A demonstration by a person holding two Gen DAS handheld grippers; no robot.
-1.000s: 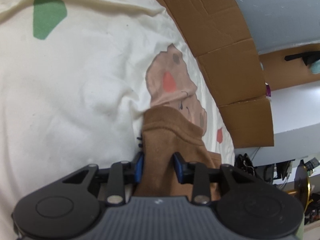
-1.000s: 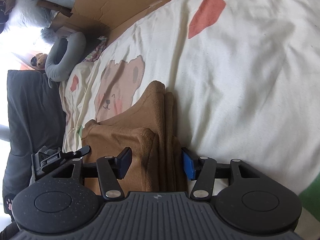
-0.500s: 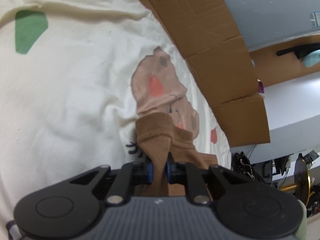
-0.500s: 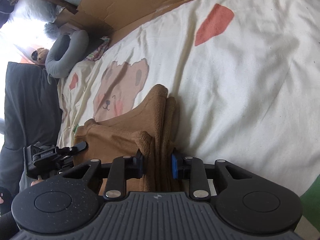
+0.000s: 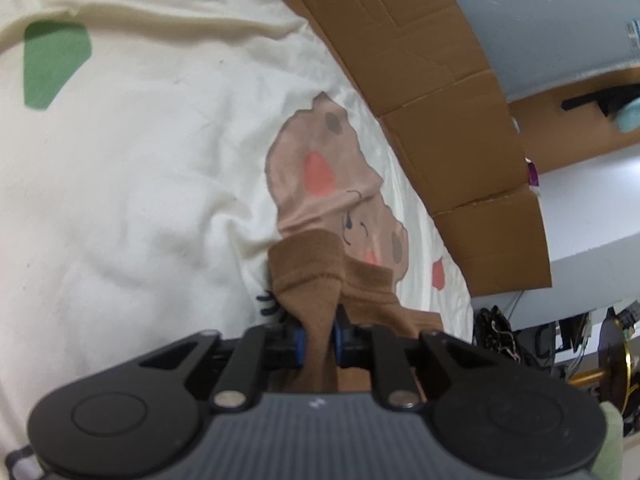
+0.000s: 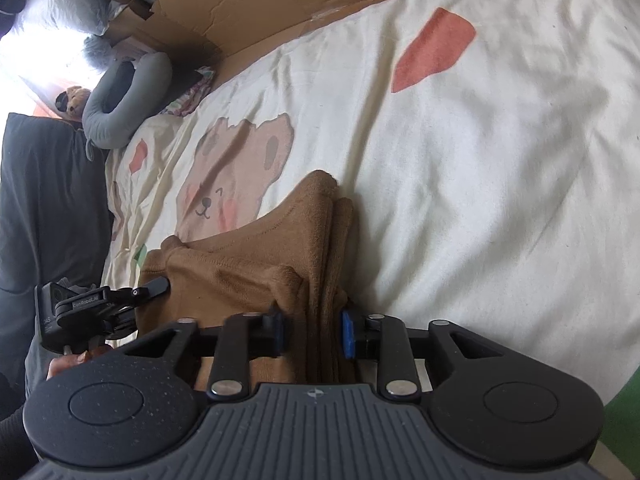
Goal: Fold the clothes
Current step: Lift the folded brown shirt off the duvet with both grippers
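Note:
A brown fleece garment lies folded in layers on a cream bedsheet with bear prints. My right gripper is shut on the stacked edge of the garment, blue pads pressed on both sides. My left gripper is shut on a bunched corner of the same brown garment, which rises in a peak just beyond the fingers. The left gripper also shows at the left edge of the right wrist view, at the garment's other side.
Flattened cardboard lines the bed's far side. A grey neck pillow and a small plush toy sit at the bed's end. A dark cushion stands at the left. Cluttered floor items lie past the bed's edge.
Both grippers closed from open onto the brown garment. The left one pinched the corner into a narrow peak and the view shifted slightly; the right one squeezed the stacked layers.

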